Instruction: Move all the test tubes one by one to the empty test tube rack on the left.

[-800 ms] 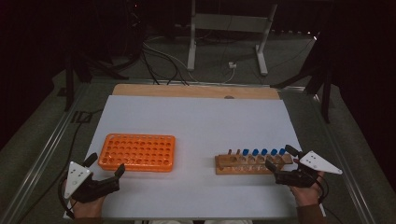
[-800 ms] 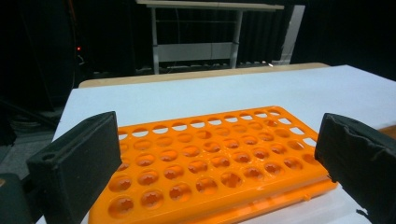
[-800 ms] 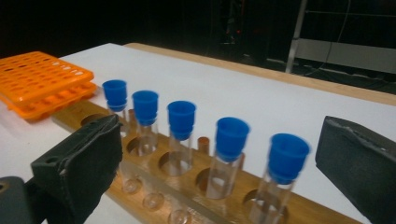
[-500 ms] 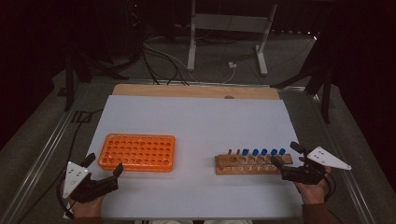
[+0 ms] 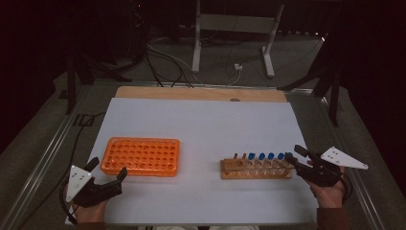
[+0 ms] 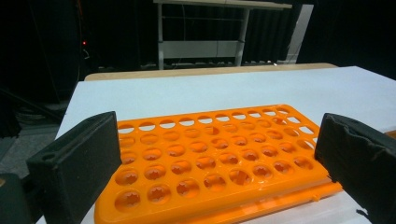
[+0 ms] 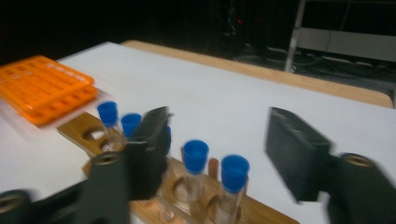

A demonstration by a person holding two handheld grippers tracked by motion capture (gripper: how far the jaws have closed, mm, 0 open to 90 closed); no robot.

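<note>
Tubes with blue caps [image 5: 266,156] stand upright in a wooden rack [image 5: 256,168] at the table's [image 5: 201,124] right near side. Right gripper [image 5: 293,156], jaws apart and holding nothing, sits at the rack's right end with the end tubes between its jaws, untouched. Left gripper [image 5: 106,170] rests wide open just before the orange rack [image 5: 141,156].

Lighting is dim; the room beyond the table [image 5: 201,124] is nearly black. The white table surface is the brightest area, evenly lit, with faint, soft shadows. The left gripper view is sharp, with slight gloss on the orange rack [image 6: 210,158]. The right gripper view is motion-blurred throughout.
</note>
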